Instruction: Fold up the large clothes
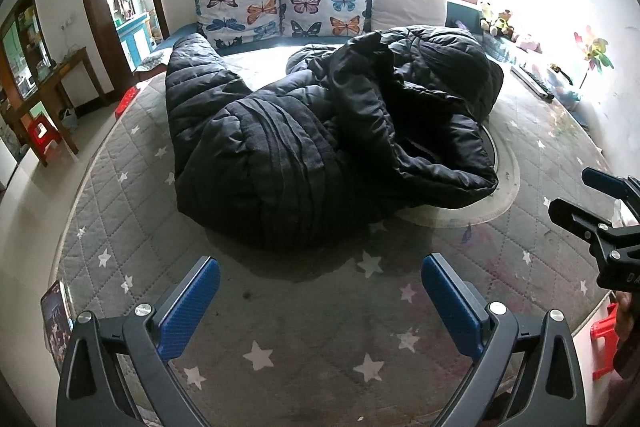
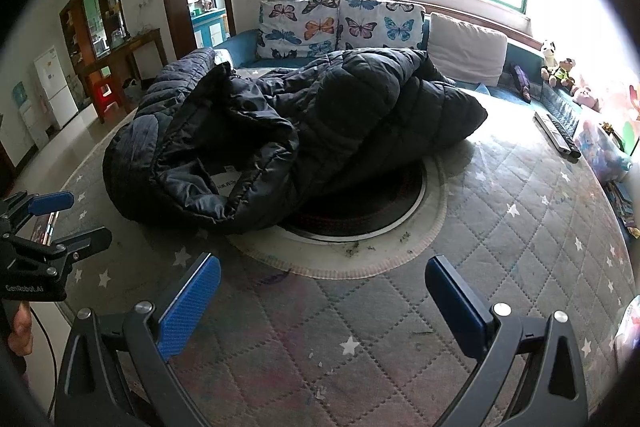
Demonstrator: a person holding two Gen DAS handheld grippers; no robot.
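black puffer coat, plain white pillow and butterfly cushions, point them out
black puffer coat [image 1: 280,155], left wrist view, on its quilted back
plain white pillow [image 2: 466,49], right wrist view, pillow's middle
butterfly cushions [image 1: 280,9], left wrist view, on the printed fabric

Both the left gripper [image 1: 320,291] and right gripper [image 2: 322,293] have black frames, silver screws and textured blue pads [image 1: 188,311]; white "GenRobot.AI" lettering marks one body.

Both wrist views look forward across the quilted table [image 1: 120,187] — side by side, sharing the black coat [image 1: 320,131] and sofa [image 2: 240,47].
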